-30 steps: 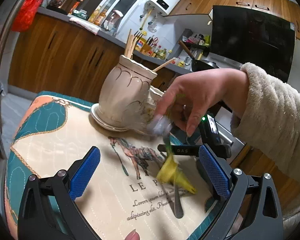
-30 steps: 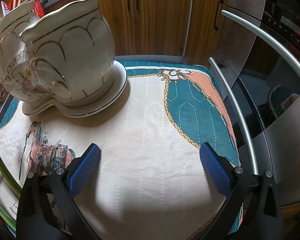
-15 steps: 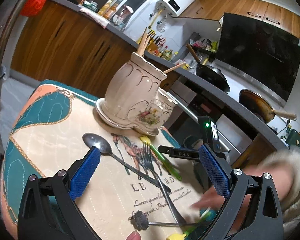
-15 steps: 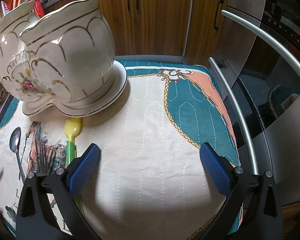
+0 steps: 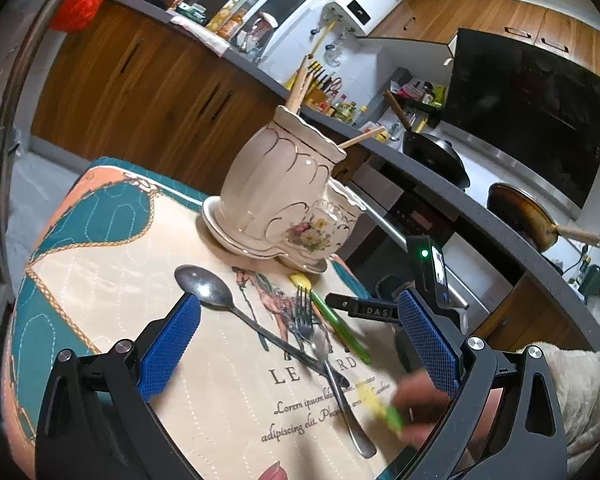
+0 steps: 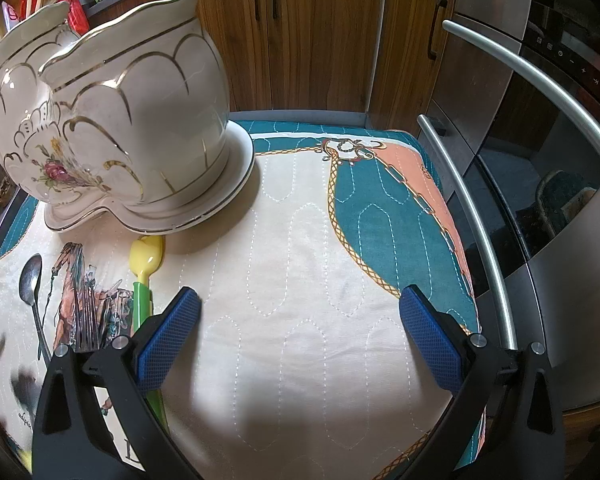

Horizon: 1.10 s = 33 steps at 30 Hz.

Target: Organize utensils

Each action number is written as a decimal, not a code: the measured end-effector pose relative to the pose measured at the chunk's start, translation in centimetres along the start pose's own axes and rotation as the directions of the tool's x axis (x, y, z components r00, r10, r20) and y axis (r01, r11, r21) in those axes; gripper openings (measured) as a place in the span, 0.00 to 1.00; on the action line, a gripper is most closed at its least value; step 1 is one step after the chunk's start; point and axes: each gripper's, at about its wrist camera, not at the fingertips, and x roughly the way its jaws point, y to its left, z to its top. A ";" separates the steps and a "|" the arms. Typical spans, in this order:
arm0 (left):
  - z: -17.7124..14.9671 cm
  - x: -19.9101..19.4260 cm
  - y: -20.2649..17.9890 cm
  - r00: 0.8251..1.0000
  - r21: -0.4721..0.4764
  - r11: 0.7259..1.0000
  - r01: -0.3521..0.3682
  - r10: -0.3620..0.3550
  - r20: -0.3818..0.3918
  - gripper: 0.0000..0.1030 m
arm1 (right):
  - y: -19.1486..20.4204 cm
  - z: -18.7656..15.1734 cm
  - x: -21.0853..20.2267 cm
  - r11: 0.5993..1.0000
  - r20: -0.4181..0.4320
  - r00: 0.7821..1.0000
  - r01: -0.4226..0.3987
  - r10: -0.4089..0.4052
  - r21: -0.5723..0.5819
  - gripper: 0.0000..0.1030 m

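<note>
Left gripper (image 5: 298, 346) wide open, empty, over the mat (image 5: 112, 276). Right gripper (image 6: 300, 334) equally wide, empty. Spoon (image 5: 208, 287), fork (image 5: 312, 332), green-yellow utensil (image 5: 332, 320) lie crossed at 6 o'clock from ceramic holder (image 5: 284, 192). Blurred hand (image 5: 424, 404) at 4 o'clock.

A quilted printed cloth (image 6: 300, 280) is spread with a ceramic holder (image 5: 284, 196), spoon (image 5: 220, 296), fork (image 5: 320, 344) and green-handled utensil (image 6: 142, 292).

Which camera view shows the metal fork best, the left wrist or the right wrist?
The left wrist view. There the fork lies whole on the mat, tines toward the ceramic holder, its handle crossing the spoon. The right wrist view shows only its tines; the gripper body hides the handle.
</note>
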 end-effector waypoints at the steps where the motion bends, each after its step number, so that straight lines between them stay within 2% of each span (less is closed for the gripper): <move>1: 0.0 0.0 0.0 1.000 -0.001 1.000 -0.001 0.001 0.000 0.95 | 0.0 0.0 0.0 1.000 0.000 1.000 0.000 0.000 0.000 0.96; 33: 0.1 -0.2 0.7 0.999 -0.040 0.998 0.048 -0.048 -0.009 0.95 | 0.0 0.0 0.0 1.000 -0.001 1.000 0.000 0.000 0.000 0.96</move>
